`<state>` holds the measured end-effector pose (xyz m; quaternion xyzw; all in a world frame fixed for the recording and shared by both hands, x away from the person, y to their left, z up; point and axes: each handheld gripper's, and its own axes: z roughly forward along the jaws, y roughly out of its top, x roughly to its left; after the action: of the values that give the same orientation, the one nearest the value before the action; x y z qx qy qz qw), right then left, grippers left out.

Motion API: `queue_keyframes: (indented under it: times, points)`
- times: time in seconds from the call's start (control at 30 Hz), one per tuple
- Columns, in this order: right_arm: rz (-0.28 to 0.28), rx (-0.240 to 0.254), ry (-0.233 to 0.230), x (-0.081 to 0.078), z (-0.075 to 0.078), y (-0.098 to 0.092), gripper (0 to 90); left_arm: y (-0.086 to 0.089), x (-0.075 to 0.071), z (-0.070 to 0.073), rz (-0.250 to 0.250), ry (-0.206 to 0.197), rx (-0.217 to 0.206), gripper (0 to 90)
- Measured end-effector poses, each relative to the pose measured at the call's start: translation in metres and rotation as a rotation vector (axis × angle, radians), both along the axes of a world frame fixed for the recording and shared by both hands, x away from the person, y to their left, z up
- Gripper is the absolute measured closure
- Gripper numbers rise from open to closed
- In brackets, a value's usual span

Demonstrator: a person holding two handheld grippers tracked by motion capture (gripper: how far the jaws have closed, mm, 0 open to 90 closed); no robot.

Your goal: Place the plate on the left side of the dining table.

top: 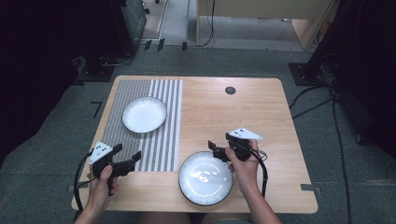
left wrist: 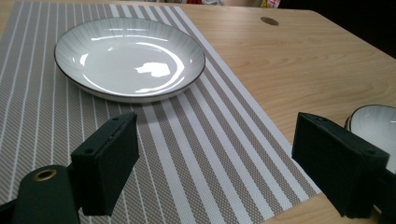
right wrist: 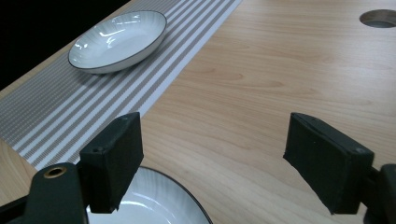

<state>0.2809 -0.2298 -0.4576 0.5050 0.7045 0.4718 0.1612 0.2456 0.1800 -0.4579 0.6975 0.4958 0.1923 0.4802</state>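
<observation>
A white plate with a dark rim [top: 144, 114] rests on the striped placemat [top: 163, 149] on the left half of the table. A second, similar plate [top: 205, 178] lies on bare wood near the front edge. My left gripper [top: 127, 153] is open above the mat's front left part, facing the far plate [left wrist: 128, 58], with nothing between its jaws [left wrist: 224, 168]. My right gripper [top: 219, 142] hovers open just past the near plate's far rim [right wrist: 149, 200]. It holds nothing [right wrist: 219, 158], and the plate on the mat [right wrist: 116, 39] lies far off at upper left.
A round cable hole [top: 230, 90] sits in the wooden tabletop [top: 243, 112] near the back. In the left gripper view, the near plate's edge [left wrist: 373, 123] peeks in at the right. Dark equipment and cables surround the table on the floor.
</observation>
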Motion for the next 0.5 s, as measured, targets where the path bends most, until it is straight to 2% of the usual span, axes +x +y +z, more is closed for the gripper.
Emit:
queue_keyframes:
  times: [0.17,0.37,0.5]
  points:
    - [0.0,-0.016,-0.008,-0.013,-0.008,-0.015,17.8,0.002,-0.005,-0.015,0.005,0.015,0.007,14.6]
    - [-0.059,-0.009,0.006,-0.026,-0.021,-0.041,17.9,0.01,-0.01,-0.025,0.032,0.004,0.044,14.6]
    - [-0.102,-0.009,0.025,-0.033,-0.031,-0.06,17.9,0.02,-0.011,-0.034,0.068,0.023,0.059,14.6]
